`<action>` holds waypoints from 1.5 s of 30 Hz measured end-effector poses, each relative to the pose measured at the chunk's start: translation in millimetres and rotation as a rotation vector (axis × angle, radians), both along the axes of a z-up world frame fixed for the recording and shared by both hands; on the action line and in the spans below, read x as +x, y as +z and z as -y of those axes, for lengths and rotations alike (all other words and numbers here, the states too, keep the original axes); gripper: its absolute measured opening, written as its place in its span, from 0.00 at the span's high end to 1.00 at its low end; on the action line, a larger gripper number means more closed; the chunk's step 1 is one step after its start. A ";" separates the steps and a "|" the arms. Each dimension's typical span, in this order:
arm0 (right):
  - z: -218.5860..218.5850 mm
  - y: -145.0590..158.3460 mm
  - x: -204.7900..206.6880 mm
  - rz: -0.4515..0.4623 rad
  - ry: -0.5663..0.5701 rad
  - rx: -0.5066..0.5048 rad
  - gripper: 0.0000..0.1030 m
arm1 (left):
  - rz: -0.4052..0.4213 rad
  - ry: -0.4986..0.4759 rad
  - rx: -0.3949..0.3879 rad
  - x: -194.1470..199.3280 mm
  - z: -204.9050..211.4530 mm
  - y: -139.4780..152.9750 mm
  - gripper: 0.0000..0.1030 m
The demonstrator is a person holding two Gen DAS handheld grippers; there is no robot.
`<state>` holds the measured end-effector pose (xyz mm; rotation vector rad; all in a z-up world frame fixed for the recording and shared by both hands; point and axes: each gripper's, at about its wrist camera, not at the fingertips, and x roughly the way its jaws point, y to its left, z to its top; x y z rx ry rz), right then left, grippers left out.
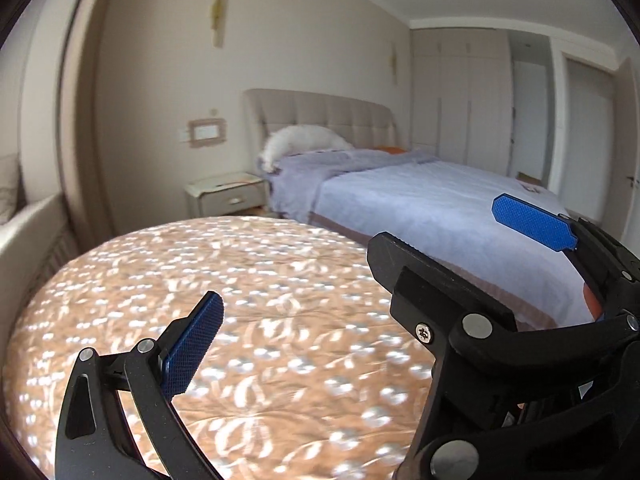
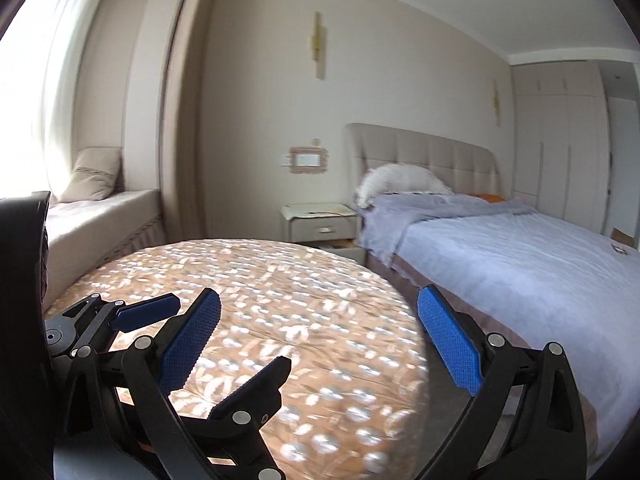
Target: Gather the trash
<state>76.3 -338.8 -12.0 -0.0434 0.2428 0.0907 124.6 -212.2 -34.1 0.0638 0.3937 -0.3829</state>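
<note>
No trash shows on the round table (image 1: 248, 264) (image 2: 280, 276), which wears an orange cloth with a pale leaf pattern. My left gripper (image 1: 320, 320) hovers over it, open and empty. Only its left blue pad (image 1: 192, 344) shows in its own view; the right gripper (image 1: 438, 222) hides its other finger. In the right wrist view the right gripper (image 2: 320, 296) is open and empty above the table's right half. The left gripper (image 2: 230, 332) crosses in from the lower left, one of its fingers lying between the right gripper's fingers.
A bed (image 1: 440, 200) (image 2: 520, 264) with a lilac cover stands right of the table, a small dark item (image 2: 620, 249) on it. A white fluffy shape (image 2: 400, 182) lies at the headboard. Behind are a nightstand (image 2: 320, 224), a window seat (image 2: 100, 216) and wardrobes (image 2: 560, 152).
</note>
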 end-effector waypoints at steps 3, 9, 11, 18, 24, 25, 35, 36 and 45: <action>-32.4 3.2 4.6 -0.001 0.058 -0.015 0.05 | -0.009 0.052 -0.014 3.5 -34.2 2.1 0.05; -80.2 5.9 10.3 -0.004 0.137 -0.024 0.05 | -0.007 0.164 0.003 -1.0 -83.9 -0.8 0.05; -88.1 5.3 14.0 0.002 0.144 -0.027 0.05 | -0.019 0.187 0.007 0.2 -97.6 -2.5 0.05; -121.8 6.6 17.5 0.021 0.162 -0.087 0.05 | 0.010 0.299 0.037 -1.2 -128.2 -4.0 0.05; -135.1 6.7 19.5 0.021 0.173 -0.065 0.05 | 0.030 0.396 0.033 -5.9 -161.0 -1.4 0.05; -136.2 6.7 20.8 0.016 0.175 -0.056 0.05 | 0.033 0.411 0.035 -7.2 -166.3 -0.8 0.05; -147.1 2.5 29.7 -0.048 0.195 -0.017 0.05 | 0.057 0.506 0.077 -17.5 -200.0 4.7 0.05; -148.2 2.3 29.6 -0.046 0.192 -0.021 0.05 | 0.060 0.510 0.084 -18.5 -202.1 5.0 0.05; -155.0 4.6 26.0 -0.035 0.191 -0.030 0.05 | 0.067 0.519 0.074 -23.4 -212.2 10.3 0.05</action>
